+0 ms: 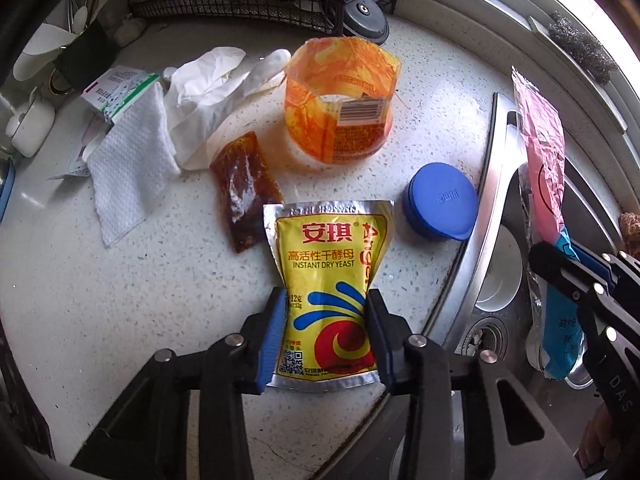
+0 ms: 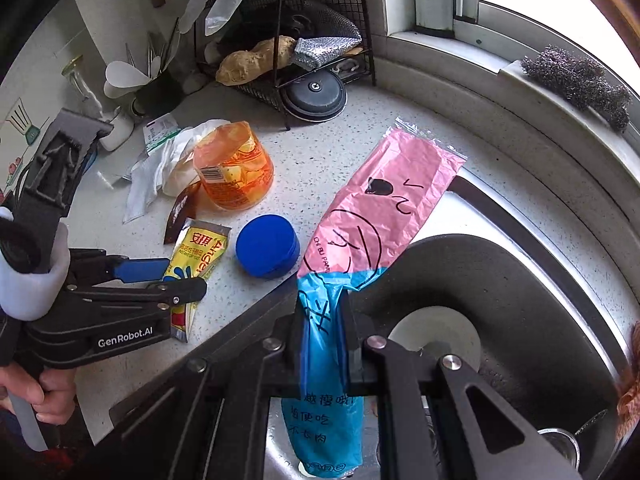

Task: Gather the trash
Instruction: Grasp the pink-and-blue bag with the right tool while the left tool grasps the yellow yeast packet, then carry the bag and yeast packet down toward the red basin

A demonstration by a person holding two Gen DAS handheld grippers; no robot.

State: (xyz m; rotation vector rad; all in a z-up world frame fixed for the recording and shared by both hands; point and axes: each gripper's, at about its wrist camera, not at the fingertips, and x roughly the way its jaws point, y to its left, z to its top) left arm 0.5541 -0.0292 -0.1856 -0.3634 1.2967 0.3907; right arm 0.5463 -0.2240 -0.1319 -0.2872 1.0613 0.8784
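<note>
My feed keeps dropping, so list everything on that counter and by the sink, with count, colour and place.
yeast packet: one, yellow, between left fingers
sauce sachet: one, brown, beside packet
plastic label sleeve: one, orange, mid-counter
lid: one, blue, near sink edge
glove: one, white, left of sleeve
paper towel: one, white, far left
wrapper: one, pink and blue, over sink
left gripper: pinching packet
right gripper: clamping wrapper

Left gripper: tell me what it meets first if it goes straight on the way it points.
The left gripper points steeply down with the yellow yeast packet squeezed between its pads, so it would likely meet the speckled countertop under the packet at once.
</note>
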